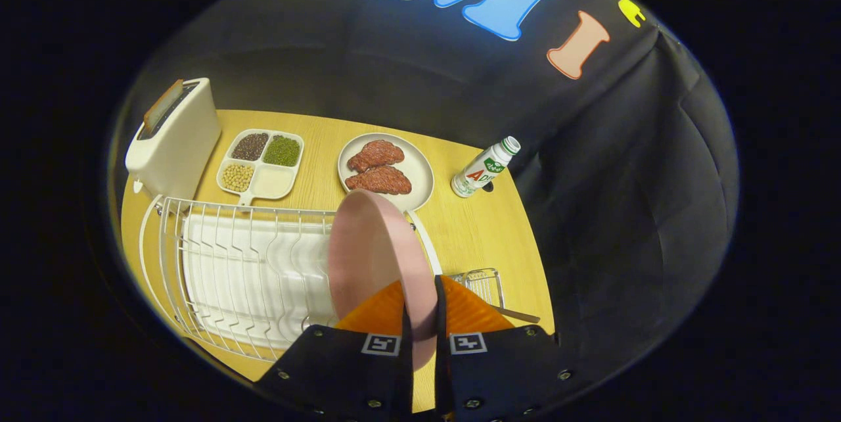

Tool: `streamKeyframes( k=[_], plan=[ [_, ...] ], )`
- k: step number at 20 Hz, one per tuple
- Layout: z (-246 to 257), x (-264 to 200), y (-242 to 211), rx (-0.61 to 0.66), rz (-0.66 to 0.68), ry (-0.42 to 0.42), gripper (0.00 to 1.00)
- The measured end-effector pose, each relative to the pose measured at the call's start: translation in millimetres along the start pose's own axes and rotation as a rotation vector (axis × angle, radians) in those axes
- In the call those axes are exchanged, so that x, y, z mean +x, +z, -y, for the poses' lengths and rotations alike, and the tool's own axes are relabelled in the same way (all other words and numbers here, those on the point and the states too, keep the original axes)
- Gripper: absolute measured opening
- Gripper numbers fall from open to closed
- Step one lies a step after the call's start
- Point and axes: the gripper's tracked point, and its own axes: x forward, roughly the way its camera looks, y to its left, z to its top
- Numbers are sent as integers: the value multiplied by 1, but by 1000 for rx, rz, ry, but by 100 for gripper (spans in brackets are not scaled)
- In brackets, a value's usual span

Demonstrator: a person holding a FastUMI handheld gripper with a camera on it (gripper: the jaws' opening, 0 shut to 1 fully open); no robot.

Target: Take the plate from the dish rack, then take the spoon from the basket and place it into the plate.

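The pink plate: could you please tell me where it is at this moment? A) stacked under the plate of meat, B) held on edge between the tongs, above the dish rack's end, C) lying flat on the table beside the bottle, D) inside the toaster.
B: the pink plate stands on edge, its rim pinched between both fingers of the tongs, over the end of the white wire dish rack.

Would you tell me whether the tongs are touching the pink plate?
Touching: the gripper view shows the tongs with both fingers pressed on the pink plate's rim, one on each face.
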Motion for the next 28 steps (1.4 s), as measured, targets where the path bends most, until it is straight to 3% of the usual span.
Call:
streamKeyframes(
  k=[12,21,28],
  plan=[
    [57,-46,-2,51,55,101,13],
    [131,-71,-66,81,67,165,13],
    [143,-69,-136,40,23,226,13]
  ],
)
